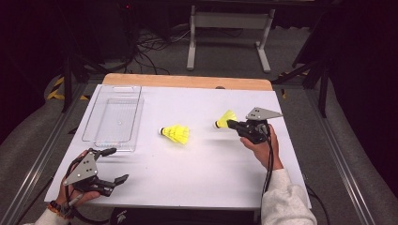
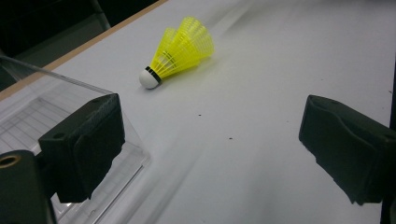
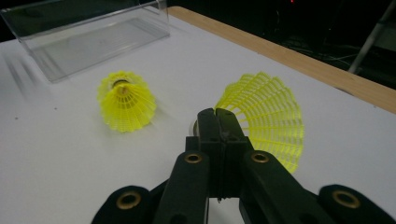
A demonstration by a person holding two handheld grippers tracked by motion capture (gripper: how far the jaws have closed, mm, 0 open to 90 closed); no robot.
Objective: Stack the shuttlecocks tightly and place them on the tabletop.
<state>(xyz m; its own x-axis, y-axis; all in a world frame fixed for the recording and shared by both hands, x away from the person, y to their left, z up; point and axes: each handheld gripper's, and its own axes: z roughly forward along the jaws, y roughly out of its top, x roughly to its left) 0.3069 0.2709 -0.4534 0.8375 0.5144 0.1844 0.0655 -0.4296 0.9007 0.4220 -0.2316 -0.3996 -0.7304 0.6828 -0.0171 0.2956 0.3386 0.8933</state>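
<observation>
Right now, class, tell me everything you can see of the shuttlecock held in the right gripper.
The held shuttlecock has a bright yellow plastic-looking mesh skirt, flared like a fan, and a white tip. The right gripper is shut on the skirt's edge near the tip. It appears lifted just above the white table, beside the second shuttlecock.

a white table (image 1: 187,168) with a light wooden strip along its far edge carries the things. a clear plastic tray (image 1: 115,119) lies flat near the far left corner, its long side running along the left edge. one yellow shuttlecock (image 1: 176,133) lies on its side near the middle of the table, white cork end turned toward the tray, well apart from both the tray and the right edge.
</observation>
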